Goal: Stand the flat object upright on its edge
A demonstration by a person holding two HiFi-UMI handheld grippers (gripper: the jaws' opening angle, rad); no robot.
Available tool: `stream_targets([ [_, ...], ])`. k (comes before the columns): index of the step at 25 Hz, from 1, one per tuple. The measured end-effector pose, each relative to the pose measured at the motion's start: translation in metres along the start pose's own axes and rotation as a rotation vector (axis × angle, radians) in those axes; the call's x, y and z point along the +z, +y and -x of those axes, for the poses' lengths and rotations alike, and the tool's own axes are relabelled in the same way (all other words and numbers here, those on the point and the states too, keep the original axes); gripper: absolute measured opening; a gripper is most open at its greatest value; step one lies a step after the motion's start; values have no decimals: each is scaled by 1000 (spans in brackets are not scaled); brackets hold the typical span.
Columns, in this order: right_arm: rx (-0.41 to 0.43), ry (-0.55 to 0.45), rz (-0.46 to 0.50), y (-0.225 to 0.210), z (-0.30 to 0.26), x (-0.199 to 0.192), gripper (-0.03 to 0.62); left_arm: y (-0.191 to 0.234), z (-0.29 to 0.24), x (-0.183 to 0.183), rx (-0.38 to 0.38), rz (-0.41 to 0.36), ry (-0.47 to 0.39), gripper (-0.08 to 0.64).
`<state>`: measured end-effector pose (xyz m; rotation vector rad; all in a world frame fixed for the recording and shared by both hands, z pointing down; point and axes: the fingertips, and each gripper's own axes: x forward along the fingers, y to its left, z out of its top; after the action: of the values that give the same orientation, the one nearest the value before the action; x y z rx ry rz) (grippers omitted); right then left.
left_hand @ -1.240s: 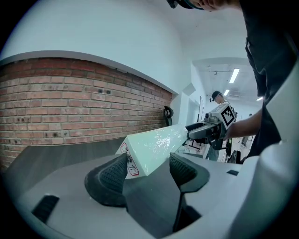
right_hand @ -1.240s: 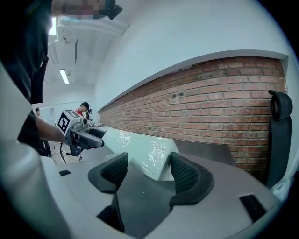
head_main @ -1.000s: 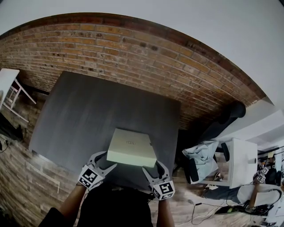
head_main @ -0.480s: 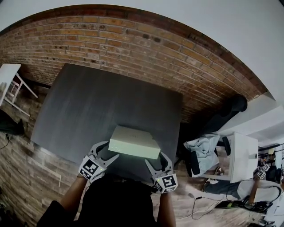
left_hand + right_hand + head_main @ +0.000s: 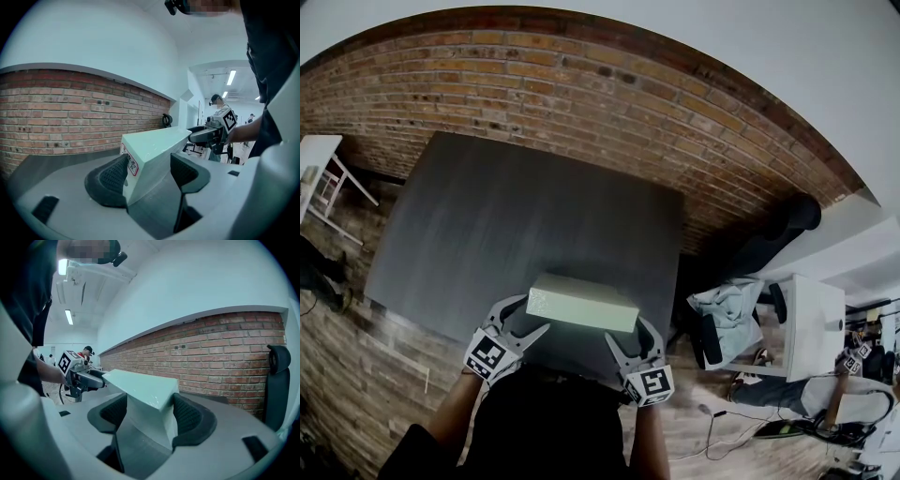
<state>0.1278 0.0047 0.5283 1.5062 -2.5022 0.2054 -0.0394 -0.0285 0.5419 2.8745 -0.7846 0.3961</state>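
Observation:
A flat white box (image 5: 581,305) hangs tilted over the near edge of the dark grey table (image 5: 516,206), with its near long side turned up toward me. My left gripper (image 5: 528,316) is shut on the box's near left corner. My right gripper (image 5: 628,330) is shut on the near right corner. In the left gripper view the box (image 5: 154,140) shows a small red-edged label, and its corner sits between that gripper's pads (image 5: 112,180). In the right gripper view the box's other corner (image 5: 140,385) is wedged between that gripper's pads (image 5: 187,420).
A brick wall (image 5: 581,103) runs along the table's far side. A black chair (image 5: 783,239) and a white table (image 5: 811,337) with clothing beside it stand to the right. A white stand (image 5: 323,178) is at the far left. A wood floor lies below the table's near edge.
The box has tipped further: its top face looks narrower and its near side shows more. Both grippers stay on its near corners.

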Motion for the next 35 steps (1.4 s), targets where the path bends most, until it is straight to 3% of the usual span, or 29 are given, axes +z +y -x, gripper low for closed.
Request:
stream_targets([
  [17,-30,1,41,-4,7,12,295,2,3,6,33,8,3,272],
  [35,-54,57,-26,-22,-7,8,293,19,-18,12,43,42,32,250],
])
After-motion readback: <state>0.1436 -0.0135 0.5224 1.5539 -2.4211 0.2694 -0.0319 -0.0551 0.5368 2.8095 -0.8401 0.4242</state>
